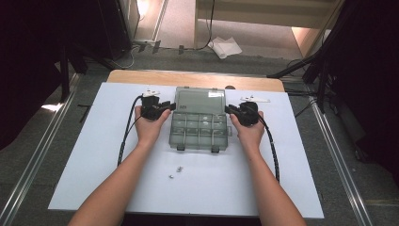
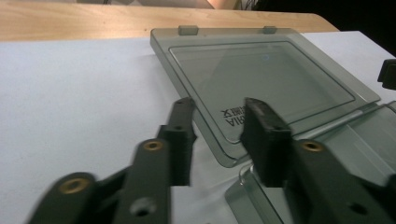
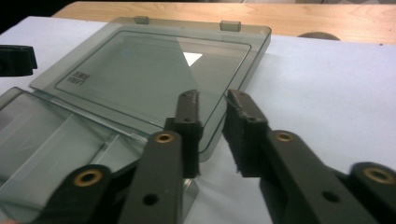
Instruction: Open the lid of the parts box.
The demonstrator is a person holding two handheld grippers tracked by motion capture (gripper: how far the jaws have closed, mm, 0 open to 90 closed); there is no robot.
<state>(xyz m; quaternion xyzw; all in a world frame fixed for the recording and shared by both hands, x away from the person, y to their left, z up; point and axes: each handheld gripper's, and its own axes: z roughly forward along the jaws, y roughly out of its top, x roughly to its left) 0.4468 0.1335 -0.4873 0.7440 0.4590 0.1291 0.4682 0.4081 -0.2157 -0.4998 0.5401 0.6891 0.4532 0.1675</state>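
Small loose parts (image 1: 175, 171) seen nearest on white mat (image 1: 94, 155). Clear compartment box (image 1: 200, 132) placed mid-table, lid (image 1: 200, 100) laid flat open behind. Left gripper (image 1: 164, 107), right gripper (image 1: 231, 111) held at lid corners, jaws apart, nothing gripped. Lid could be bumped, box pushed away.

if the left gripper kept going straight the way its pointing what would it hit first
Probably the flat-lying open lid of the clear box: the left gripper aims at its near corner, jaws apart with nothing between them. Depth is hard to judge.
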